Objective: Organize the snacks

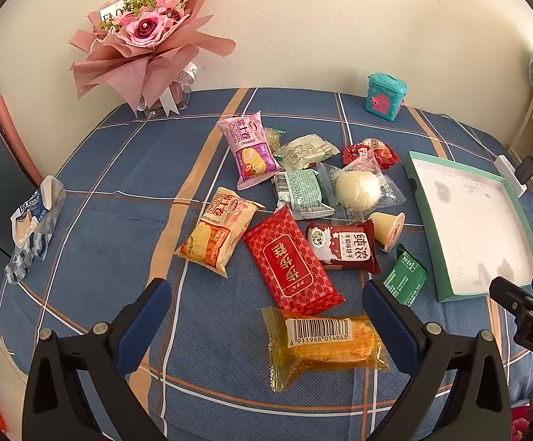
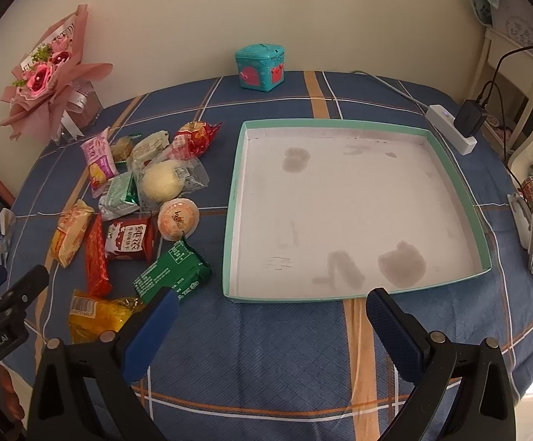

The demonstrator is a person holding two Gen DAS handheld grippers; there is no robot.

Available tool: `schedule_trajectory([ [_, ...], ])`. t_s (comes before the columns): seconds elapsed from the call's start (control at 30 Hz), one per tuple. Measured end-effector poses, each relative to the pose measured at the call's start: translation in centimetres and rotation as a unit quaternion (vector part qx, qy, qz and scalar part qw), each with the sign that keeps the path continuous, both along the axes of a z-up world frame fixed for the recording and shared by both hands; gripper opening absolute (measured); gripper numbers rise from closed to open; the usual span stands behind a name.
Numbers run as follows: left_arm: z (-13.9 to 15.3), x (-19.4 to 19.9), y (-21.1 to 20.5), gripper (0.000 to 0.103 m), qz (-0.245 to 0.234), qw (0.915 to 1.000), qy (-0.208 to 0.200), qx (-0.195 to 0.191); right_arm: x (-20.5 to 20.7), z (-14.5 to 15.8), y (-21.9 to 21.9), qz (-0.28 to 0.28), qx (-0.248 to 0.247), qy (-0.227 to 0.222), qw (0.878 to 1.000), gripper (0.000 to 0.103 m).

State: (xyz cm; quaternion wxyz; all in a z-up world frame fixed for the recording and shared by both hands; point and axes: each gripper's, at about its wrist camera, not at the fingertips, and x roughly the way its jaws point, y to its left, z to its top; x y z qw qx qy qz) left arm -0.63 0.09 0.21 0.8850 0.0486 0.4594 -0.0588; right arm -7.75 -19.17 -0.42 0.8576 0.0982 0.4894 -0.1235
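Note:
Several wrapped snacks lie in a loose pile on the blue plaid tablecloth. Nearest my left gripper (image 1: 266, 297) is a yellow barcode packet (image 1: 325, 345), lying between its open jaws, with a red packet (image 1: 292, 261) just beyond. A green packet (image 2: 172, 272) and a jelly cup (image 2: 178, 218) lie by the tray's left side. The shallow green-rimmed tray (image 2: 358, 124) is empty, with a stained white floor. My right gripper (image 2: 270, 308) is open and empty in front of the tray's near edge. The tray also shows in the left wrist view (image 1: 425, 205).
A pink flower bouquet (image 1: 145, 40) stands at the back left. A teal toy box (image 2: 260, 66) sits at the back edge. A white power strip with a black charger (image 2: 457, 125) lies right of the tray. A crumpled blue-white wrapper (image 1: 32, 228) lies at the left edge.

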Motion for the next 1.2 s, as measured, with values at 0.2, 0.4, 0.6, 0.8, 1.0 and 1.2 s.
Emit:
schedule_trajectory([
  [0.2, 0.0, 0.0, 0.0, 0.103, 0.000, 1.0000, 0.000, 0.000, 0.0, -0.1, -0.2, -0.004, 0.002, 0.005, 1.000, 0.103],
  [0.4, -0.2, 0.1, -0.1, 0.103, -0.003, 1.0000, 0.004, 0.000, 0.1, -0.1, 0.0, -0.002, -0.003, 0.006, 1.000, 0.103],
  [0.6, -0.4, 0.1, -0.1, 0.103, -0.005, 0.9999, 0.010, -0.002, 0.1, -0.1, 0.2, 0.001, -0.008, 0.006, 1.000, 0.103],
  [0.8, -0.9, 0.3, -0.4, 0.103, -0.011, 0.9997, 0.021, 0.002, 0.2, -0.2, 0.4, 0.005, -0.015, 0.010, 1.000, 0.103],
  [1.0, -1.5, 0.6, -1.0, 0.103, -0.025, 0.9989, 0.038, 0.006, 0.8, -0.4, 0.6, 0.009, -0.017, 0.014, 1.000, 0.103],
  [1.2, -2.2, 0.8, -1.4, 0.103, -0.032, 0.9979, 0.056, 0.004, 1.6, -0.7, 1.0, 0.014, -0.016, 0.023, 1.000, 0.103],
])
